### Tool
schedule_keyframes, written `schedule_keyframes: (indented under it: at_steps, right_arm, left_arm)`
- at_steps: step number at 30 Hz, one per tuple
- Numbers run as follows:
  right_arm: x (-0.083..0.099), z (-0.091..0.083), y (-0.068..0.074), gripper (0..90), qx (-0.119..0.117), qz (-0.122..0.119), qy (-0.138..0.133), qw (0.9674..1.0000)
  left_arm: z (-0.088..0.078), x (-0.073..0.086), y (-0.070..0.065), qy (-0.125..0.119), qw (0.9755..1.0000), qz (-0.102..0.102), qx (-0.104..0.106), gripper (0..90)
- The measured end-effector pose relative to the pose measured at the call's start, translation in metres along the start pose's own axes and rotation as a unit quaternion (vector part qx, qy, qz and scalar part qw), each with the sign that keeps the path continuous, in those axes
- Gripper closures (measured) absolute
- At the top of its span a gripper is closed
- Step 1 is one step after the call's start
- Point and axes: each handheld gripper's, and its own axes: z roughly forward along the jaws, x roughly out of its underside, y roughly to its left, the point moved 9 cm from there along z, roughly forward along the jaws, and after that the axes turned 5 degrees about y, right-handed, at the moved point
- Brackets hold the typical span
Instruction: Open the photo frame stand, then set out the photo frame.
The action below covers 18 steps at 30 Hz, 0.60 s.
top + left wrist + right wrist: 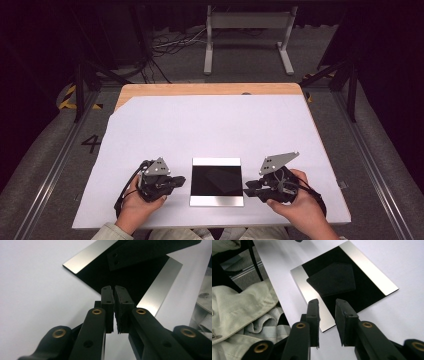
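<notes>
Two grippers flank one mirror (217, 181), which lies flat on the white sheet (210, 120) near the table's front edge. The mirror is a glossy dark square with a bright silver strip along its far and near edges. The left gripper (181, 181) sits just left of it, held low over the sheet, tips pointing toward the mirror's left edge. In the left gripper view its jaws stand almost together, a thin slit between the pads (108, 305), nothing in them. The right gripper (248, 188) sits just right of the mirror, tips at its right edge. In the right gripper view its jaws stand apart, a clear gap between them, nothing held. A pale sleeve (242, 312) lies beside them.
</notes>
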Motion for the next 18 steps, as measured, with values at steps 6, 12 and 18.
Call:
schedule_keyframes:
  at_steps: [6,12,18]
  right_arm:
    - [-0.007,-0.007,-0.002,61.8,0.005,0.011,-0.022,0.9997]
    - [-0.020,-0.011,-0.005,53.2,0.003,0.026,-0.043,0.9988]
    - [-0.031,-0.011,-0.011,51.4,0.001,0.032,-0.039,0.9987]
  left_arm:
    - [-0.007,0.000,0.009,-0.011,0.9998,-0.012,-0.010,83.8]
    - [-0.013,0.000,0.014,-0.018,0.9994,-0.019,-0.021,82.2]
    - [-0.016,0.001,0.018,-0.021,0.9992,-0.024,-0.025,81.2]
